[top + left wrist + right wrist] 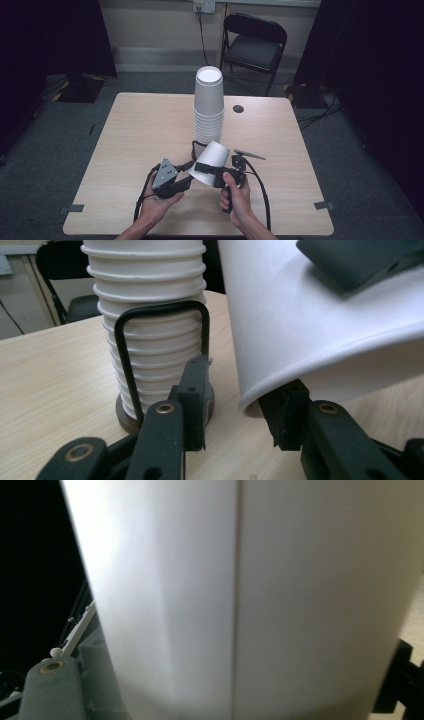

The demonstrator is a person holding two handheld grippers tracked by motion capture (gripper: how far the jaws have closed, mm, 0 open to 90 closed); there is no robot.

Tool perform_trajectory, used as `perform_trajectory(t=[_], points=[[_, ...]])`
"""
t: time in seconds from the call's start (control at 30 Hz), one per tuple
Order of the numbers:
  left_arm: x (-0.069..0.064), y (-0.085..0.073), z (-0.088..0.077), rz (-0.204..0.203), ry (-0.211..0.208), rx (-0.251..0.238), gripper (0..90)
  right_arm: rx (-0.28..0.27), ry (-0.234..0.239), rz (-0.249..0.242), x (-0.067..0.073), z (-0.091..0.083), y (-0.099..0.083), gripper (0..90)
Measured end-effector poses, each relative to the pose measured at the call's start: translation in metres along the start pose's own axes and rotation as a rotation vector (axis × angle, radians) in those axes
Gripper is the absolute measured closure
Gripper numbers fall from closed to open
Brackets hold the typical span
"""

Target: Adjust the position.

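The right gripper (216, 172) is clamped across the body of a single white paper cup (210, 162), holding it tilted above the worktop (135, 130) with its open mouth turned toward the left gripper (192, 169). In the left gripper view the cup's rolled rim (260, 400) sits just at the tip of that gripper's right-hand jaw, while the other jaw stands apart from it, so the left gripper is narrowed but not yet pinching anything. Just beyond both grippers stands the tall stack of cups (208, 107) on a dark round base (125, 421) with a black wire loop (165, 310) in front of it. The step in hand looks like a hand-over or a steadying of the cup by its rim. To do it well, the left gripper should slide one jaw inside the mouth and one outside, then close gently on the wall just below the rim, since thin paper buckles easily. The right gripper should keep its hold until the left grip is firm, and both should stay clear of the stack, which would topple if nudged.
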State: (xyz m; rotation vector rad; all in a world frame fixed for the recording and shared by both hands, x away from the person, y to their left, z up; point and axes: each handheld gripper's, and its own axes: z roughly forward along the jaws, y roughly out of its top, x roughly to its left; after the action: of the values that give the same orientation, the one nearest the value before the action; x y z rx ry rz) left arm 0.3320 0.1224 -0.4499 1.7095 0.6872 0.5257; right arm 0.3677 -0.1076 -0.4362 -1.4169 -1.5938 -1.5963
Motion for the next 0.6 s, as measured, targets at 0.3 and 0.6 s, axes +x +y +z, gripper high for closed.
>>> perform_trajectory(t=[0.3,0.6], points=[[-0.003,0.001,0.003,-0.017,-0.014,-0.01,72.4,0.037,0.022,0.051,-0.001,0.008,-0.008,15.5],[-0.001,0.001,0.002,-0.03,-0.03,-0.01,78.3,0.058,0.007,0.035,0.001,0.012,-0.011,13.6]])
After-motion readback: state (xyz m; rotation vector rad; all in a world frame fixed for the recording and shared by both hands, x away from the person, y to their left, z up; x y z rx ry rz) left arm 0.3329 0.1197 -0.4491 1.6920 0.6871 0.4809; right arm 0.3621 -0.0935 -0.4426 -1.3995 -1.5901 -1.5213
